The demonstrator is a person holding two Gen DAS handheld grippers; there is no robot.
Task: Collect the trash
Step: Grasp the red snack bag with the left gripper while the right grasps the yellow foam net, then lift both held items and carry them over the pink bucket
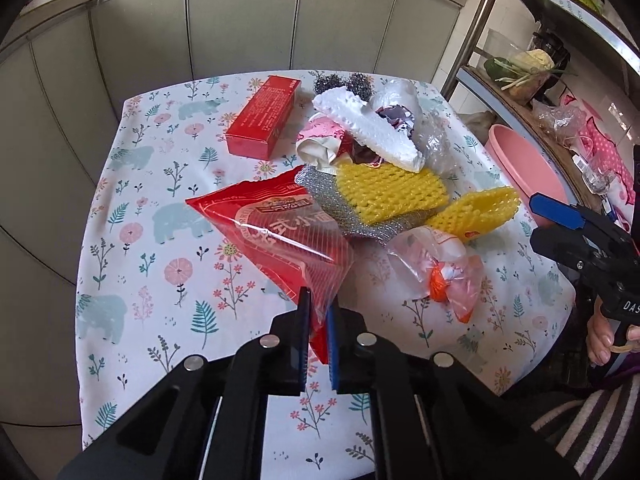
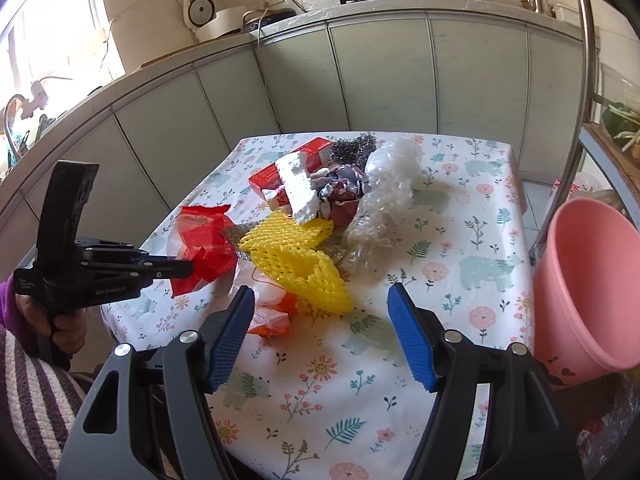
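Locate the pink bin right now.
The pink bin stands off the table's right edge, beside the metal rack, at far right in the right wrist view. In the left wrist view its rim shows past the yellow foam nets.

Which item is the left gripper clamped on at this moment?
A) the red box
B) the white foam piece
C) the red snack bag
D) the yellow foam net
C: the left gripper is shut on a corner of the red snack bag, while the right gripper is open and empty.
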